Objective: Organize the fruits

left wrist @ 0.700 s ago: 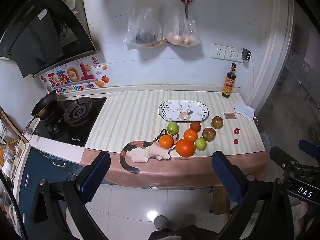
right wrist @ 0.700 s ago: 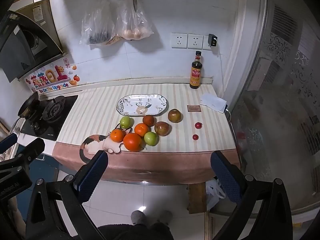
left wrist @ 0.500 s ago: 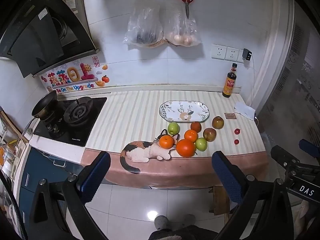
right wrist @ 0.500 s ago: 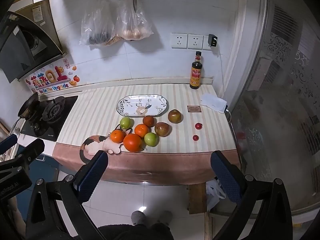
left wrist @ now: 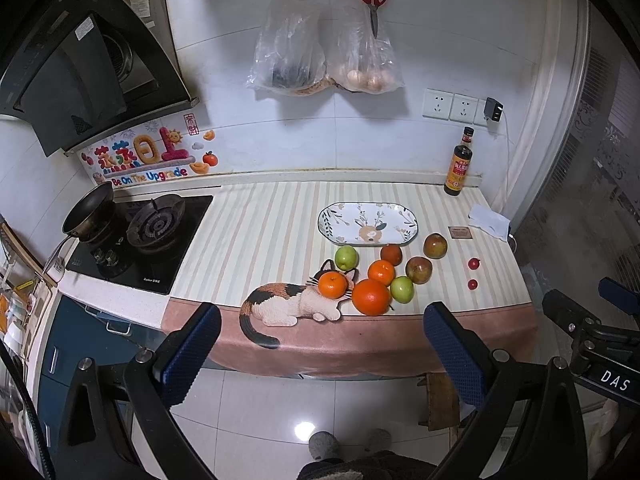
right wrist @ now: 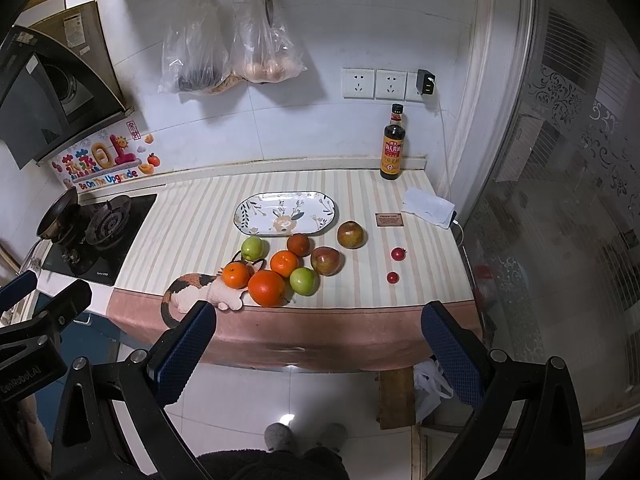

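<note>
1. Left wrist view: my left gripper hangs short of the counter, jaws wide apart, empty; right gripper likewise.
2. Fruits cluster just before the oval plate, which holds none.
3. I judge the large orange nearest; approach squarely to avoid nudging the touching green apple.

Fruits clustered beside empty plate.

Both wrist views look down from afar, sharing fruit-strewn counter.
</note>
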Demonstrator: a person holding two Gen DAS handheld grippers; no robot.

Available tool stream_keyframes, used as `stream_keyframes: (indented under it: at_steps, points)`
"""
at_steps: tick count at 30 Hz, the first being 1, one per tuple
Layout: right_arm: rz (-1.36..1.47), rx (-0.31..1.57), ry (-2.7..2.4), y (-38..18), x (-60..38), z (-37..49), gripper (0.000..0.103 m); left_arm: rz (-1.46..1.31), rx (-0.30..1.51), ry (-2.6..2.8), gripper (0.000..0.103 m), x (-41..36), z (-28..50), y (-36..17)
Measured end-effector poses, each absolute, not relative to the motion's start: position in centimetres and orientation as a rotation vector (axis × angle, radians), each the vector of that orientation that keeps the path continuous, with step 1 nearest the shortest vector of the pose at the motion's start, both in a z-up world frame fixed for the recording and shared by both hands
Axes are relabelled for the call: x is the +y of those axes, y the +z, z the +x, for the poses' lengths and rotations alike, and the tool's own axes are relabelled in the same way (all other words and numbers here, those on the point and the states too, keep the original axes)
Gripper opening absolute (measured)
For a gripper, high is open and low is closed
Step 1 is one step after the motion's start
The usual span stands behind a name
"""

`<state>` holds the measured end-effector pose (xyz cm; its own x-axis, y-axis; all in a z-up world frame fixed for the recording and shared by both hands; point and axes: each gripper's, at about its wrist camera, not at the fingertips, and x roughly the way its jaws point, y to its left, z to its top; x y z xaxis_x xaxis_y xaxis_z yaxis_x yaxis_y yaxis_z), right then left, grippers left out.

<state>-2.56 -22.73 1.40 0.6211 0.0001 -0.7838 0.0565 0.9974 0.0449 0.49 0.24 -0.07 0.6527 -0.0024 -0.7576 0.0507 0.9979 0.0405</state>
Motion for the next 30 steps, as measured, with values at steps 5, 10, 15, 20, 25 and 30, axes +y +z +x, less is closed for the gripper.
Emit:
stream_keyframes:
  at_steps: [5, 10, 15, 20, 25, 30]
  points:
    - [0.072, 0.898, -0.032, 1.4, -22.8, -2.4, 0.103, 0.055, 0.862, -0.028, 0.103, 0.1, 0.3, 0.0]
    - [0.074, 0.898, -0.030, 1.7, -22.6, -2.2, 0.103, 0.056, 0.860, -0.027, 0.103, -0.3, 1.2, 0.2]
    - [0.078, 0.894, -0.030, 1.8, -22.5, -2.1, 0.103, 0.063, 0.843, -0.022, 0.103, -0.7, 0.5, 0.5]
    - [0.087, 0.895, -0.030, 1.8, -22.3, -2.2, 0.103, 0.072, 0.835, -0.024, 0.103, -0.7, 0.1, 0.4]
    - [0.092, 0.889, -0.029, 1.7, -22.3, -2.2, 0.103, 0.047, 0.869, -0.034, 0.103, -0.6, 0.2, 0.3]
    - [0.094, 0.888, -0.028, 1.6, -22.5, -2.5, 0.103, 0.020, 0.863, -0.045, 0.103, -0.4, 0.2, 0.4]
